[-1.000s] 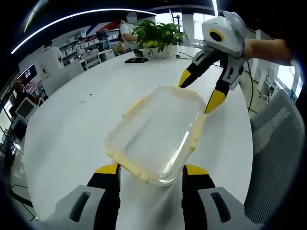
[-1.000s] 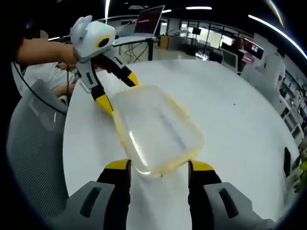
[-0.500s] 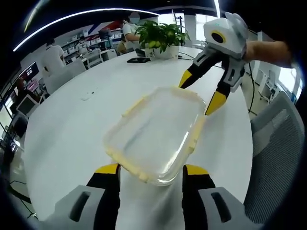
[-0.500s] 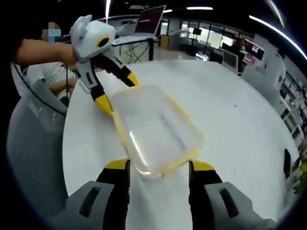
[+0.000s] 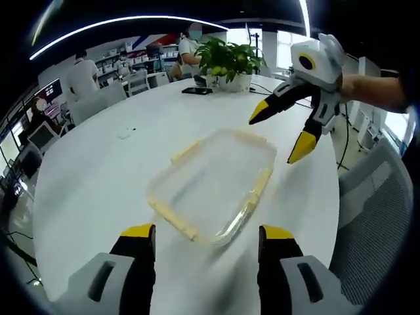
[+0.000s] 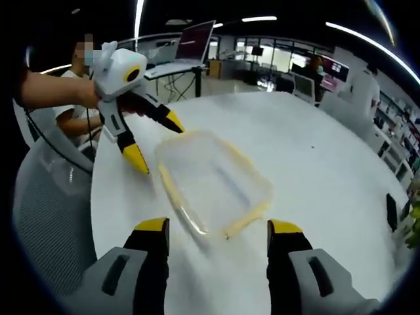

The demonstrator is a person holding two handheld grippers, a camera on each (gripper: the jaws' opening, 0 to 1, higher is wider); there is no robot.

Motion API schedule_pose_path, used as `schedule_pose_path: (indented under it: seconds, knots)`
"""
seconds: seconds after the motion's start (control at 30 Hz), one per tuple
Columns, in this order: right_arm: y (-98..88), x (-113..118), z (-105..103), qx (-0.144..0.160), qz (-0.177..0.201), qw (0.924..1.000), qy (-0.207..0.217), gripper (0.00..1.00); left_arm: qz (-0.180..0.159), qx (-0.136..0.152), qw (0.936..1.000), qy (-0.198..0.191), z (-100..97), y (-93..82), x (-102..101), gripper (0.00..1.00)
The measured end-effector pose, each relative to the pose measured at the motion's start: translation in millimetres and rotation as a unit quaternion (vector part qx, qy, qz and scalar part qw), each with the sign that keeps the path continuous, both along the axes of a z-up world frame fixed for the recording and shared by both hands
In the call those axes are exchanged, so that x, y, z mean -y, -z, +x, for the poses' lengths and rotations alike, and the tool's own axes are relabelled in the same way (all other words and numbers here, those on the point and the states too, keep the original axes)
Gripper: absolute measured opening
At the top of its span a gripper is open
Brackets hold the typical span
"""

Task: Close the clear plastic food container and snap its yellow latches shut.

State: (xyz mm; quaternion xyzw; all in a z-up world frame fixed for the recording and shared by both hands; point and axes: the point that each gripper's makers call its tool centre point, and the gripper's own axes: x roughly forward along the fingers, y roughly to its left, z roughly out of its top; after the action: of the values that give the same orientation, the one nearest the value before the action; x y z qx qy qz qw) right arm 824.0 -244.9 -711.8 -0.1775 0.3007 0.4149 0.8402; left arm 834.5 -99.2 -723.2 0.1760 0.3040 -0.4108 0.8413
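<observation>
In the left gripper view, chairs (image 5: pixel 98 98) and people stand far off at the left beyond the white table (image 5: pixel 85 190). The left gripper (image 5: pixel 203 236) rises from the bottom with its yellow-tipped jaws spread wide and nothing between them. Just ahead of those tips the clear plastic food container (image 5: pixel 213 180) lies flat on the table, lid on, its yellow latches (image 5: pixel 261 184) lining the edges; whether they are snapped down cannot be told. A potted plant (image 5: pixel 226 62) and a dark phone (image 5: pixel 197 90) sit at the table's far edge. At the right the right gripper (image 5: pixel 279 134) hovers over the container's far corner, jaws wide apart and holding nothing, with a grey mesh chair (image 5: pixel 371 216) below it. In the right gripper view the container (image 6: pixel 210 180) lies between both grippers.
</observation>
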Motion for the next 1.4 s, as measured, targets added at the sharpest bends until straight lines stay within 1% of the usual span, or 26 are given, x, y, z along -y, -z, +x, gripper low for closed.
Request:
schedule_pose_path:
  seconds: [0.17, 0.27, 0.37, 0.43, 0.5, 0.57, 0.7, 0.8, 0.9, 1.0, 1.1, 1.23, 1.4]
  knots:
    - [-7.6, 9, -10, 0.007, 0.02, 0.9994, 0.027, 0.63, -0.023, 0.011, 0.9996, -0.009, -10.9, -12.8, -4, 0.64]
    - [-9.6, 15, -17, 0.01, 0.027, 0.9986, 0.044, 0.69, -0.028, 0.016, 0.9994, -0.011, -16.5, -15.6, -7, 0.65]
    - [-12.4, 21, -25, 0.017, 0.033, 0.9976, 0.058, 0.71, -0.037, 0.025, 0.9989, -0.017, -24.3, -20.0, -11, 0.69]
    - [-14.1, 26, -30, 0.024, 0.038, 0.9963, 0.073, 0.72, -0.044, 0.029, 0.9984, -0.021, -30.0, -23.2, -14, 0.71]
    - [-16.4, 30, -35, 0.021, 0.056, 0.9935, 0.096, 0.76, -0.048, 0.034, 0.9979, -0.026, -34.0, -25.5, -17, 0.71]
    - [-16.9, 33, -41, 0.018, 0.063, 0.9924, 0.104, 0.78, -0.052, 0.036, 0.9975, -0.032, -40.0, -28.1, -21, 0.73]
    - [-19.0, 41, -55, 0.023, 0.076, 0.9892, 0.123, 0.81, -0.06, 0.041, 0.9965, -0.042, -52.4, -32.9, -28, 0.76]
    - [-18.9, 45, -64, 0.024, 0.078, 0.9879, 0.132, 0.84, -0.068, 0.044, 0.9953, -0.053, -59.9, -37.3, -33, 0.79]
    - [-22.6, 50, -72, 0.033, 0.081, 0.9861, 0.141, 0.87, -0.076, 0.049, 0.9941, -0.06, -69.0, -42.3, -35, 0.83]
    - [-24.0, 54, -79, 0.037, 0.082, 0.9848, 0.149, 0.9, -0.077, 0.054, 0.9933, -0.067, -74.6, -44.1, -41, 0.86]
    - [-26.1, 56, -86, 0.04, 0.083, 0.9838, 0.154, 0.94, -0.077, 0.05, 0.9928, -0.076, -84.0, -45.3, -48, 0.88]
    - [-25.5, 58, -94, 0.042, 0.077, 0.9845, 0.152, 0.99, -0.075, 0.047, 0.9928, -0.081, -92.1, -44.7, -54, 0.92]
    - [-23.9, 60, -100, 0.041, 0.079, 0.9843, 0.153, 0.99, -0.08, 0.047, 0.992, -0.085, -100.0, -48.5, -55, 0.98]
